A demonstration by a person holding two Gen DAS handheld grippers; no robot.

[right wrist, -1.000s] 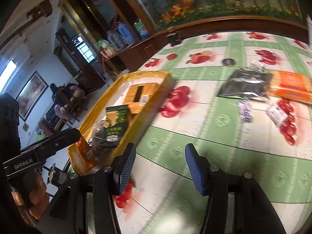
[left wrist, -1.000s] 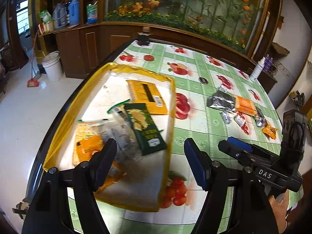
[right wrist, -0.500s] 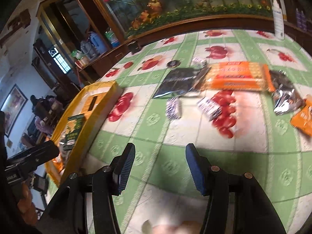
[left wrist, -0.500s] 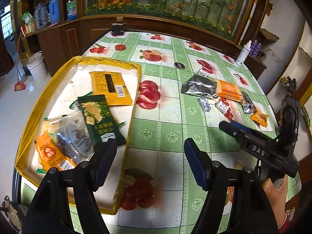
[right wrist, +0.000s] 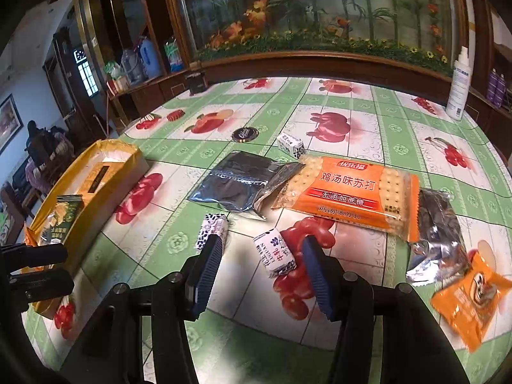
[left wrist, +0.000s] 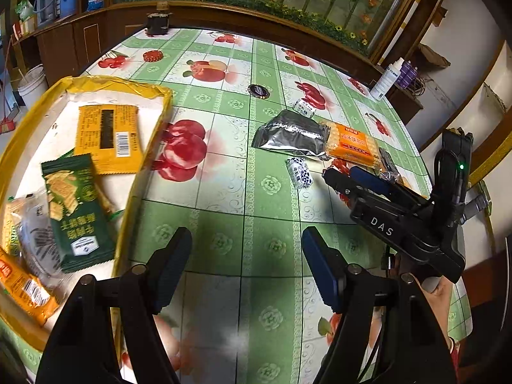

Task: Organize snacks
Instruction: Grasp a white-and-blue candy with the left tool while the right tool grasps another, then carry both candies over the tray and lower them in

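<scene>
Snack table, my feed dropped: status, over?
Both grippers open, empty. Right gripper over small white candy; left gripper over bare tablecloth beside yellow tray. Nothing in the way.

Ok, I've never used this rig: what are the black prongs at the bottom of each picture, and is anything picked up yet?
They are the jaws of two hand-held grippers, each filmed by its own camera. The left gripper hangs open over bare tablecloth beside the yellow tray of packets. The right gripper is open around a small white candy, not yet pressing it. An orange cracker pack and silver pouch lie beyond. Nothing is held.
</scene>
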